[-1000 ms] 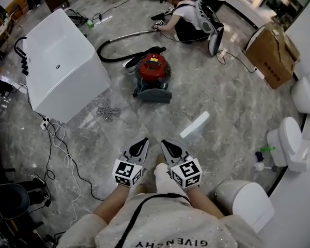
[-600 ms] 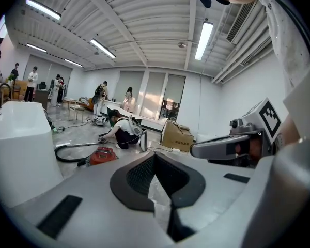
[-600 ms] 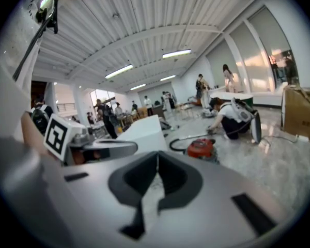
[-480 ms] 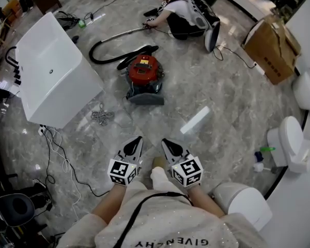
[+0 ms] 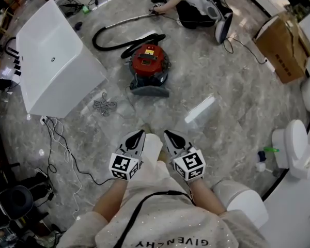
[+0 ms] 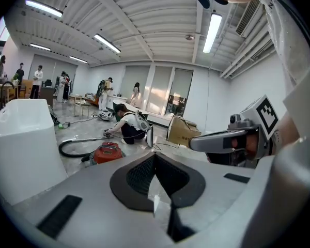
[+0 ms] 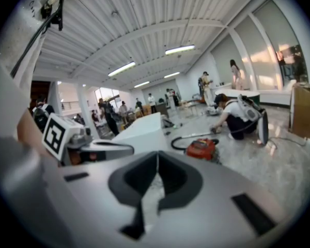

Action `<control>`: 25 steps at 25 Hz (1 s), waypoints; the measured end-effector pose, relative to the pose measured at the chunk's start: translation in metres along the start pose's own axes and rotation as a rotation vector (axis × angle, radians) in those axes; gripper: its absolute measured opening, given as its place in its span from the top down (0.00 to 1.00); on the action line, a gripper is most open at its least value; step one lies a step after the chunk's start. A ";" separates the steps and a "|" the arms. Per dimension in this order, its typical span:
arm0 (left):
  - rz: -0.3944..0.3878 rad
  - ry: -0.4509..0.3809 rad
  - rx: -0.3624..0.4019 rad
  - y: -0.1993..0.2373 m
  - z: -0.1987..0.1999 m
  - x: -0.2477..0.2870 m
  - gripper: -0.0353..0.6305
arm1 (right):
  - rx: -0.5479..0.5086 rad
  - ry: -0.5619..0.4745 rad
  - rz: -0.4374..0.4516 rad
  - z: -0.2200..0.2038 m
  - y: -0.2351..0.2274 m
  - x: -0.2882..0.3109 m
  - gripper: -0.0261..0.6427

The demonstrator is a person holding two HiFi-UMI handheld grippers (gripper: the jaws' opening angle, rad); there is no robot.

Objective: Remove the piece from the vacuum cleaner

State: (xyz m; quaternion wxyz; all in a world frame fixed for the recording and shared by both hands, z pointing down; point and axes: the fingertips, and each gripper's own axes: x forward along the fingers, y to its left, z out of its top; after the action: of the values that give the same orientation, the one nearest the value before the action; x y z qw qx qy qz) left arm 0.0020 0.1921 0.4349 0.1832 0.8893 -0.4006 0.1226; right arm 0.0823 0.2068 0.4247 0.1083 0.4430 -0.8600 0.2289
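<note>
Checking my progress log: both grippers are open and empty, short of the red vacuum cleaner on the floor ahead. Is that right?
Not open: the left gripper and the right gripper each have jaws shut together, nothing between them, as the two gripper views show. The rest holds: both are empty, short of the red vacuum cleaner on the floor ahead.

right tongs [image 7: 157,161] closed, nothing between them; red vacuum cleaner [image 7: 201,149] sits well beyond.
</note>
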 end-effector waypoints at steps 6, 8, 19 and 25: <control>-0.039 0.029 -0.020 0.015 -0.001 0.034 0.92 | -0.013 0.037 0.013 0.010 -0.015 0.030 0.94; -0.065 0.040 -0.029 0.021 0.000 0.047 0.92 | -0.015 0.054 0.017 0.010 -0.021 0.041 0.94; -0.291 0.119 -0.130 0.054 -0.007 0.101 0.90 | -0.012 0.175 0.043 0.012 -0.047 0.118 0.94; -0.395 0.157 -0.183 0.084 -0.012 0.119 0.81 | -0.014 0.256 0.077 0.005 -0.056 0.158 0.94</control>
State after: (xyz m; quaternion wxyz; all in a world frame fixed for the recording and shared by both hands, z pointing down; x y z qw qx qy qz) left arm 0.0143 0.0664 0.5084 0.3141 0.9179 -0.2128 0.1166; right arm 0.0358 0.0638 0.4981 0.2113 0.3762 -0.8571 0.2814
